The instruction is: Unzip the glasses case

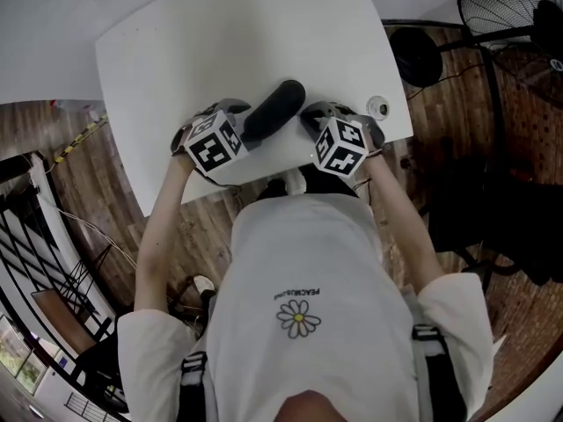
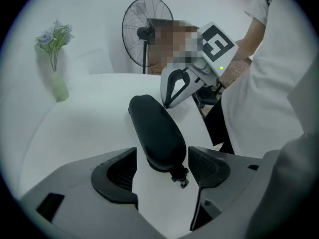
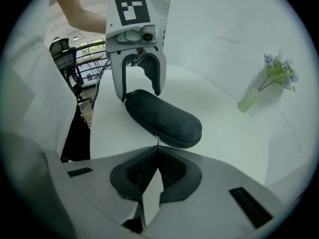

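Observation:
A black zipped glasses case (image 1: 274,108) lies slanted on the white table (image 1: 176,51) near its front edge. My left gripper (image 2: 162,176) stands open, its jaws on either side of the case's near end (image 2: 157,131) with gaps on both sides. A small dark tab (image 2: 180,177) hangs off that end. In the right gripper view the left gripper (image 3: 137,91) straddles the far end of the case (image 3: 164,116). My right gripper (image 3: 156,151) is shut, and the thin metal zipper pull (image 3: 157,141) at the case's seam runs into its tips. From the left gripper view its white fingertips (image 2: 165,102) touch the case's side.
A slim vase of flowers (image 2: 56,59) stands at the table's far side, also visible from the right gripper (image 3: 269,81). A small round white object (image 1: 376,106) sits near the table's right edge. A floor fan (image 1: 506,3) stands beyond the table. The person's body is close to the front edge.

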The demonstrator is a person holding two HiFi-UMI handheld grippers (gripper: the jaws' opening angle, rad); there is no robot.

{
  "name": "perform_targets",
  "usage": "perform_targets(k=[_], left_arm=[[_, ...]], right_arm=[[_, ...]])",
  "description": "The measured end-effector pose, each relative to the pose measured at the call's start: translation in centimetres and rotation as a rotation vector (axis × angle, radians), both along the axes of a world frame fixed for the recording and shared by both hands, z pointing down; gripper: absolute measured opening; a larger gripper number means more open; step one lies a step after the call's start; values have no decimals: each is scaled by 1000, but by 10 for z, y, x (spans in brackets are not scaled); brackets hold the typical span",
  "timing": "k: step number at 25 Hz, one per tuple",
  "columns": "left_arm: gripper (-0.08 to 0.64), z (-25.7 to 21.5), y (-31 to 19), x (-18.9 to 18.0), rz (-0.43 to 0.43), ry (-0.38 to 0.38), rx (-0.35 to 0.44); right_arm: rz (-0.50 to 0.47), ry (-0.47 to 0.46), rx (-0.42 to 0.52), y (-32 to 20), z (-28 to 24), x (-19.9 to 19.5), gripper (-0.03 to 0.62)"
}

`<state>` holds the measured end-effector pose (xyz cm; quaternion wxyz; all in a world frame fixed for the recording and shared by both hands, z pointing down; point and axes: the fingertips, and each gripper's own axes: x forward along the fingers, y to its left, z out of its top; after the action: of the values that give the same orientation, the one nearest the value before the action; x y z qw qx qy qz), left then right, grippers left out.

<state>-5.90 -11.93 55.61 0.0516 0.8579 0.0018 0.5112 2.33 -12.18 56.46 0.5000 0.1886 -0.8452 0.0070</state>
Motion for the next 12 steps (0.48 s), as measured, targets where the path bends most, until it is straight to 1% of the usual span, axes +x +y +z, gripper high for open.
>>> perform_targets(k=[2, 4, 6, 7, 10, 12], left_arm=[[324, 3, 7, -1, -11, 3, -27], [305, 8, 12, 0, -18, -12, -40], [271, 11, 14, 0, -44, -28, -59], [268, 11, 14, 0, -60, -35, -70], [265, 12, 15, 0, -100, -46, -61], [259, 12, 16, 1, -140, -36, -59]], right_arm=[[-4, 2, 9, -5, -1, 2, 6], [-17, 13, 19, -6, -1, 3, 6], [-16, 17, 27, -7, -2, 1, 6], [-6, 14, 28, -8, -2, 0, 6], [29, -3, 19, -7, -3, -2, 6], [39, -22, 2, 0, -3, -7, 6]])
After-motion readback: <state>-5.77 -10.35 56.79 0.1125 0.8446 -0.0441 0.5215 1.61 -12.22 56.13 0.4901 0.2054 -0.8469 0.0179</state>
